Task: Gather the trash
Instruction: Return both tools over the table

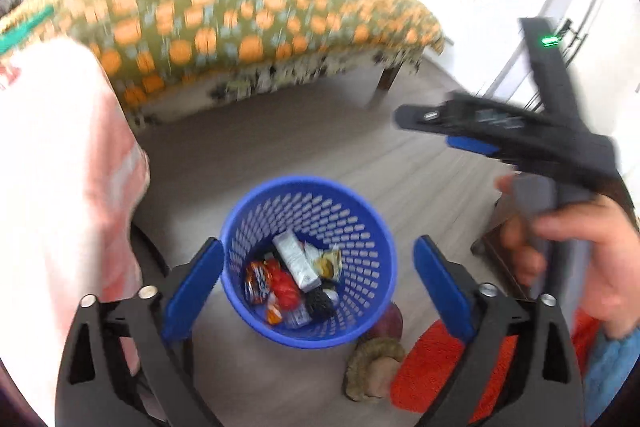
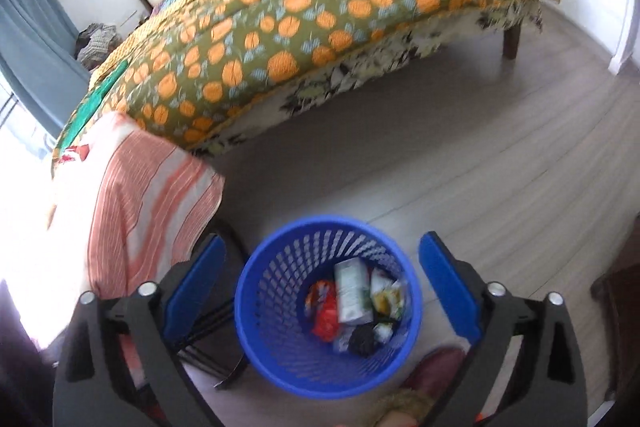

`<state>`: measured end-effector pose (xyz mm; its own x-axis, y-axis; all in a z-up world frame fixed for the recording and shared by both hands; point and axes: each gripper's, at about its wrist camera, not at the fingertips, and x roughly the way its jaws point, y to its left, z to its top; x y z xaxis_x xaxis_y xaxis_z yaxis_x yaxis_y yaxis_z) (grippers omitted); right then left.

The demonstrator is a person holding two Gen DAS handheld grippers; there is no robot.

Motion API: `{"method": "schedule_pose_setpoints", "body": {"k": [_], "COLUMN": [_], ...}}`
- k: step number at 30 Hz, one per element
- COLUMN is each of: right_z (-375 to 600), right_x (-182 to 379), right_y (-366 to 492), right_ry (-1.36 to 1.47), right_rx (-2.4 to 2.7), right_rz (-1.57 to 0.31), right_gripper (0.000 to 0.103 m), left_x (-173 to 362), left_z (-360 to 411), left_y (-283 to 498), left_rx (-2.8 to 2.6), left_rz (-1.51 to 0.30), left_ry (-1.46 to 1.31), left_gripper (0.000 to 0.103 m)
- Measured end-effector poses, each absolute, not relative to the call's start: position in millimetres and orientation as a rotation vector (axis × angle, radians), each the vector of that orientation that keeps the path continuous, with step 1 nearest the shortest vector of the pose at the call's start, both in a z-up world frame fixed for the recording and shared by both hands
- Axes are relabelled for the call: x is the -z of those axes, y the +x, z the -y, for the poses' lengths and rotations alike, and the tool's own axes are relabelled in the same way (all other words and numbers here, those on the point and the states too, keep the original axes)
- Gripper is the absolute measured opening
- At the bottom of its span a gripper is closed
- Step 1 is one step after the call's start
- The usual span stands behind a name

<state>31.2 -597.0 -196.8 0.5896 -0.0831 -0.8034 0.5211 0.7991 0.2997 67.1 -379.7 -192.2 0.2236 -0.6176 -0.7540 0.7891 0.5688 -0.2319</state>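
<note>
Where the blue perforated plastic wastebasket (image 1: pixel 308 263) stands on the grey wood-look floor (image 1: pixel 320 155), we note it upright and holding the collected trash: a silver-white carton (image 1: pixel 297 259), a red-orange crinkled wrapper (image 1: pixel 280 285), a yellow-green wrapper (image 1: pixel 329 261) and a black crumpled item (image 1: pixel 320 303), all lying at the bottom. In the left wrist view we see the left gripper (image 1: pixel 318 289) with its blue pads spread wide to either side of the basket, nothing between them. From the right wrist view we record the same of the right gripper (image 2: pixel 322 289): jaws wide apart, empty, framing the basket (image 2: pixel 328 307) from above. We also see the right gripper's black body (image 1: pixel 500 131), blurred, at the right of the left view, held by a hand (image 1: pixel 580 251). Just beside the basket lie a brown slipper (image 1: pixel 374 367) and an orange-red fuzzy fabric (image 1: pixel 436 363). A pink-striped white cloth (image 2: pixel 148 195) hangs to the left. Beyond stands a bed with an olive cover printed with orange fruit (image 2: pixel 320 3).
</note>
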Motion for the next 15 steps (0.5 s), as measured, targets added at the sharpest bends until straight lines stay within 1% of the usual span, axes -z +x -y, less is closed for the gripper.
{"method": "schedule_pose_setpoints", "body": {"k": [2,5,8,12,15], "right_z": [589.5,570.0,535.1,468.5,424.4], "right_x": [186.6,167.2,148.8,150.0,155.3], "right_y": [31.6,34.3,39.7,59.1,73.9], "right_ry": [0.528,0.471,0.336,0.146,0.106], "right_rx": [0.371,0.334,0.229,0.056,0.003], "right_rz": [-0.838,-0.751,-0.668,-0.723,-0.764], "right_gripper": [0.098,0.098,0.098,0.098,0.098], "left_x": [175.1,157.2,142.7,136.4,138.1], "left_z": [360.3,326.0,280.9,219.9,176.5], "left_y": [60.5,56.0,52.5,58.3,76.6], "left_rx": [0.995,0.986,0.931,0.894,0.8], "left_rz": [-0.875,-0.819,-0.744,-0.759,-0.809], "left_ry": [0.205,0.185,0.162,0.155,0.163], "left_gripper": [0.098,0.098,0.098,0.098,0.098]}}
